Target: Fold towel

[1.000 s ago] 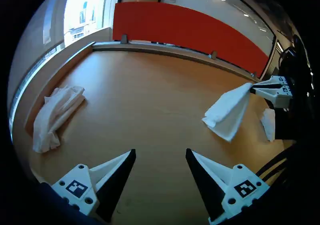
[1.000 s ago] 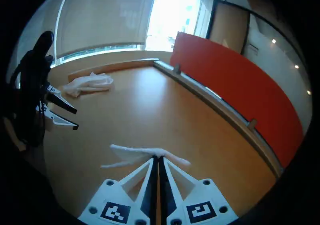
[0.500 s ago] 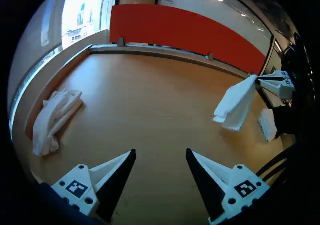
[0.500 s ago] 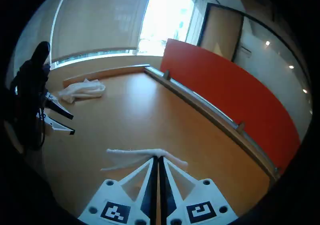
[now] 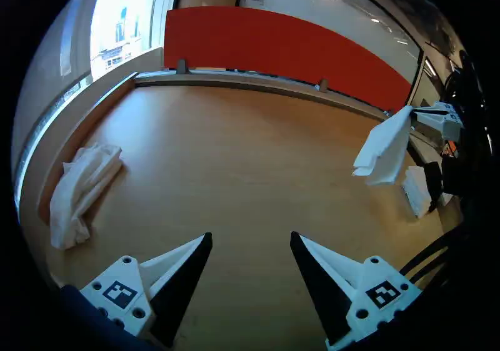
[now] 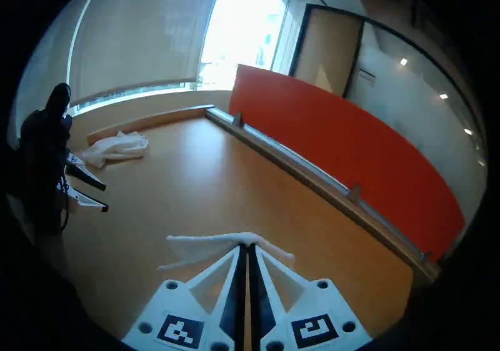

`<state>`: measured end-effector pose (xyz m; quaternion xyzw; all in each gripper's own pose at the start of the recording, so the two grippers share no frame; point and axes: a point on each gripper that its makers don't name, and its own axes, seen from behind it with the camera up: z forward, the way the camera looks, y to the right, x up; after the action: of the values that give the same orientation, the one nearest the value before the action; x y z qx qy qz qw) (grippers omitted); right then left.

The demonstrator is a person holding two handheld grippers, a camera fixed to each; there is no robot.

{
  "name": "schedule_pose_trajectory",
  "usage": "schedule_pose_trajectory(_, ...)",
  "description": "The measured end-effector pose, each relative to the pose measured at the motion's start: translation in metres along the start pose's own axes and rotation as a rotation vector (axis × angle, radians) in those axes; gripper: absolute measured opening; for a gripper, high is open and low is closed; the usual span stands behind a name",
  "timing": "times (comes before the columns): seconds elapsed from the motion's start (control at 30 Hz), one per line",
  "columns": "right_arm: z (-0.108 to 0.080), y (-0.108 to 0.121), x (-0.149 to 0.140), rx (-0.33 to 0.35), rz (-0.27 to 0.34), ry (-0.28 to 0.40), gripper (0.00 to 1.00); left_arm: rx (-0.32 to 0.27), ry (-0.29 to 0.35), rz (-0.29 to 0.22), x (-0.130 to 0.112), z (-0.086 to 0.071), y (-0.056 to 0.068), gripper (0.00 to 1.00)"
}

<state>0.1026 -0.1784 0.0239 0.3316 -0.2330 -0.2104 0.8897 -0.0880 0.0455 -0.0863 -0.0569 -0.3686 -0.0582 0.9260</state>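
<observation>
The right gripper [image 6: 248,248] was clenched on the towel [image 5: 384,148], which hung limp and light. The left gripper [image 5: 250,234], spread empty, would best pinch its dangling lower corner.

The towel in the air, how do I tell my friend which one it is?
Find the big wooden table with the red panel along its far edge. Near its right end in the left gripper view, one white towel hangs from the right gripper, jaws shut on it. The crumpled towel and the folded towel lie on the table; this one alone dangles.
</observation>
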Motion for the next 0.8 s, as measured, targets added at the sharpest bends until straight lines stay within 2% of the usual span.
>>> schedule_pose_trajectory(0.43, -0.032, 0.059, -0.022, -0.070, 0.005, -0.032, 0.02, 0.003, -0.015, 0.015, -0.001, 0.007, 0.005, 0.93)
schedule_pose_trajectory(0.8, -0.055, 0.114, -0.043, -0.125, 0.037, -0.046, 0.02, 0.010, -0.027, 0.026, 0.001, 0.011, 0.008, 0.93)
